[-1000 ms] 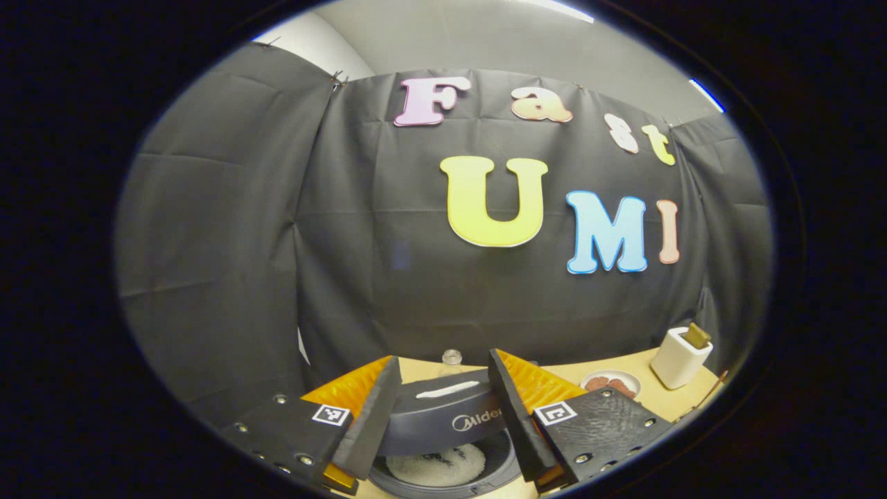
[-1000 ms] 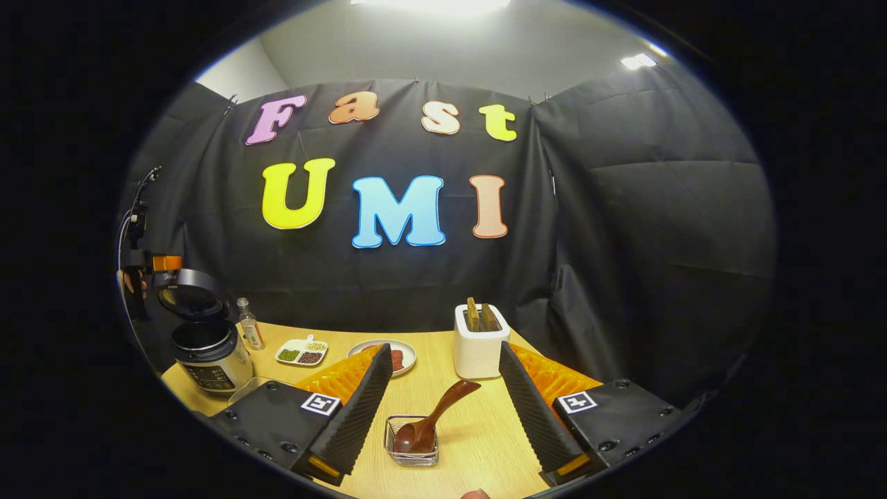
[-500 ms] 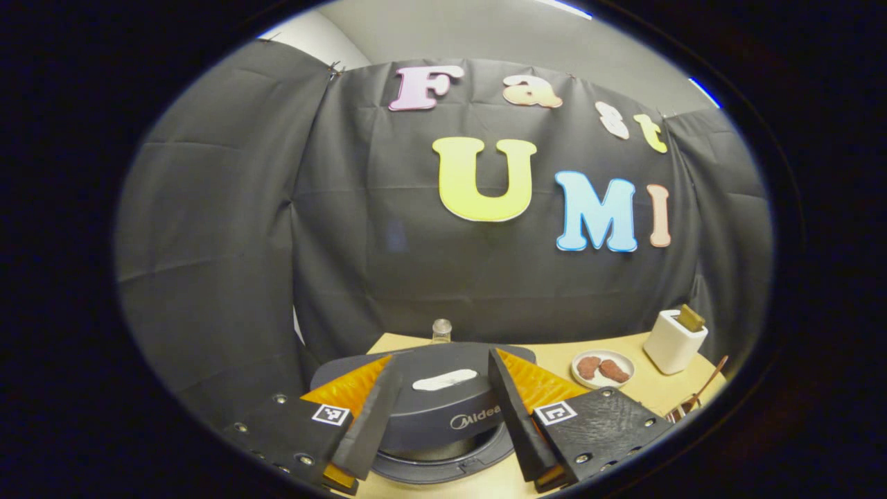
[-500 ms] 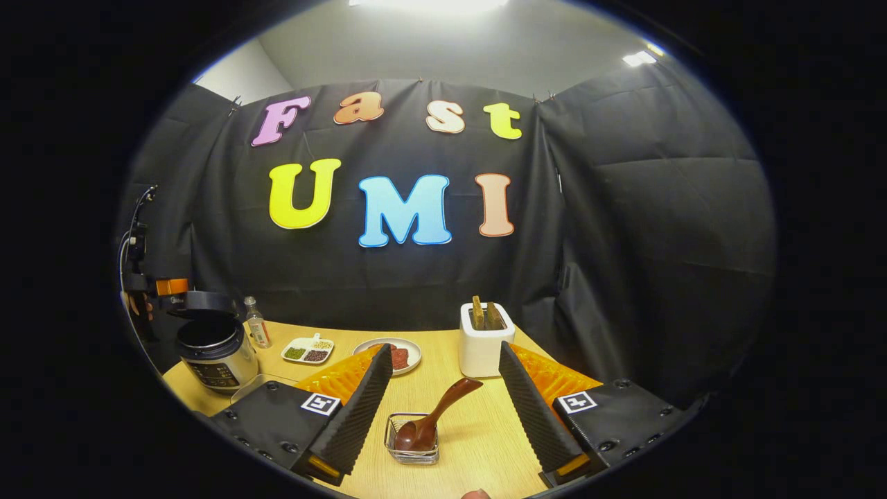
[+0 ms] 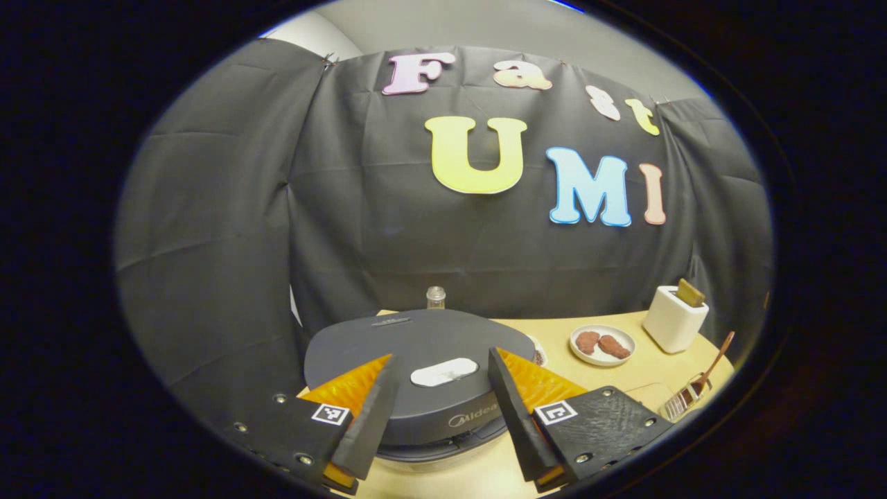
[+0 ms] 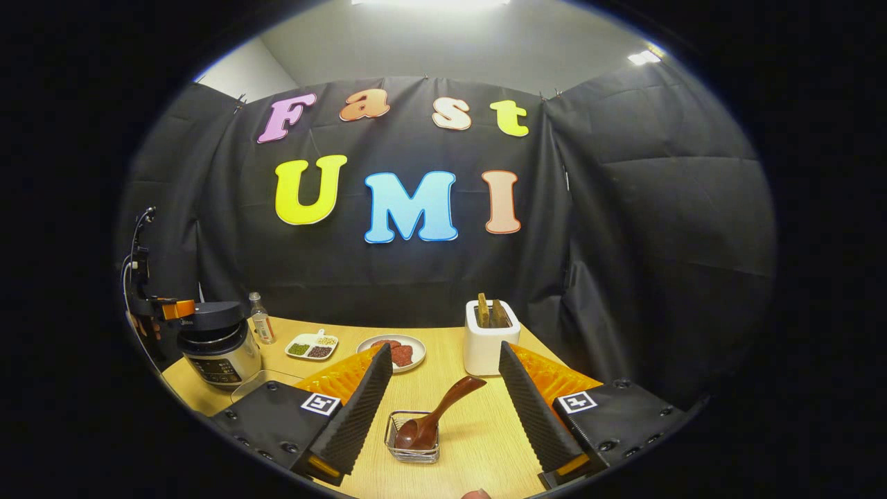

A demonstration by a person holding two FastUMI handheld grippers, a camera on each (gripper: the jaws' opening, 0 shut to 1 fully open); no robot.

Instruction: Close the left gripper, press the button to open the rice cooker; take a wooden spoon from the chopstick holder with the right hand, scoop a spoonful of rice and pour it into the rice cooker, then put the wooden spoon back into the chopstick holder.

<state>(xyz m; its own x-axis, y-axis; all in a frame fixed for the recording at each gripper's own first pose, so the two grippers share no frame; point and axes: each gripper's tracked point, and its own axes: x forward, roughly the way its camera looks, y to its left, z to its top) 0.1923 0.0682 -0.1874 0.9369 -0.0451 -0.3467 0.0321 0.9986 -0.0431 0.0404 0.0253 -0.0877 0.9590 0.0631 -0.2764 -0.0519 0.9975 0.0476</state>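
The rice cooker (image 6: 216, 344) lid, open a second ago, had dropped nearly flat under the left gripper (image 5: 438, 405), jaws apart. Right of the cooker, the right gripper (image 6: 443, 410) hung jaws apart over the wooden spoon (image 6: 435, 418); its basket's contents were unclear.

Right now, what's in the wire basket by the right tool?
The wooden spoon: its bowl sits in the wire basket, handle leaning out up to the right. Anything under the bowl is covered.

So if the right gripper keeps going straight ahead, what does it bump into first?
Probably the wooden spoon, lying with its bowl in the small wire basket between the right gripper's open fingers. The white holder sits farther back. Depth is hard to judge.
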